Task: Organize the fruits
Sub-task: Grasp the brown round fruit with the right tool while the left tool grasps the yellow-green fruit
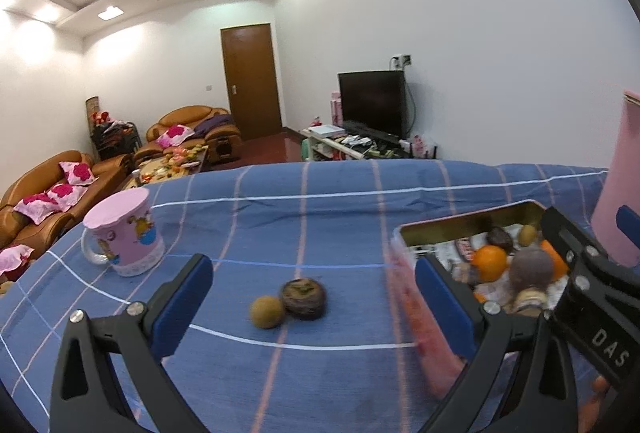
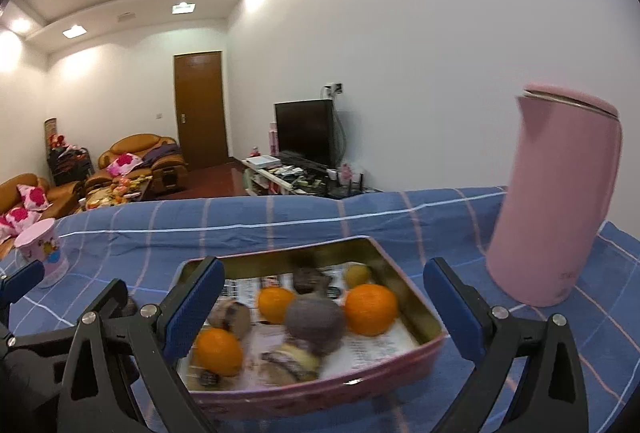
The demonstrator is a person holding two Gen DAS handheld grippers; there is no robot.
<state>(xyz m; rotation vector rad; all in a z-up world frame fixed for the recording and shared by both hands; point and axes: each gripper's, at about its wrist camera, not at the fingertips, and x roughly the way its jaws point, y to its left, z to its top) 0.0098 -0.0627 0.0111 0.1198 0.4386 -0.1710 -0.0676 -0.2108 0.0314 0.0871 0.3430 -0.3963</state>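
Blue checked cloth covers the whole table, crossed with white and pink lines, and that's our playing field. Biggest thing on it is the tall pink jug, standing upright at the right side, just beyond the tin's far right corner. Next down in size, the pink tin with its gold inner walls, paper lining the bottom, sitting right under the right claw. That claw hangs over the tin with its blue pads spread wide, nothing between them. Inside the tin there's a crowd: a dusty purple round fruit in the middle, three oranges around it, and some darker brown pieces, too blurred to name.

Over to the left claw, also spread wide and holding nothing, low above the cloth beside the tin's left wall. Far left, a pink mug with cartoon print stands upright, lid on.

And the small stuff: between the left claw's pads, out on the open cloth, a dark brown fruit and a little yellow-brown fruit, touching each other, outside the tin.
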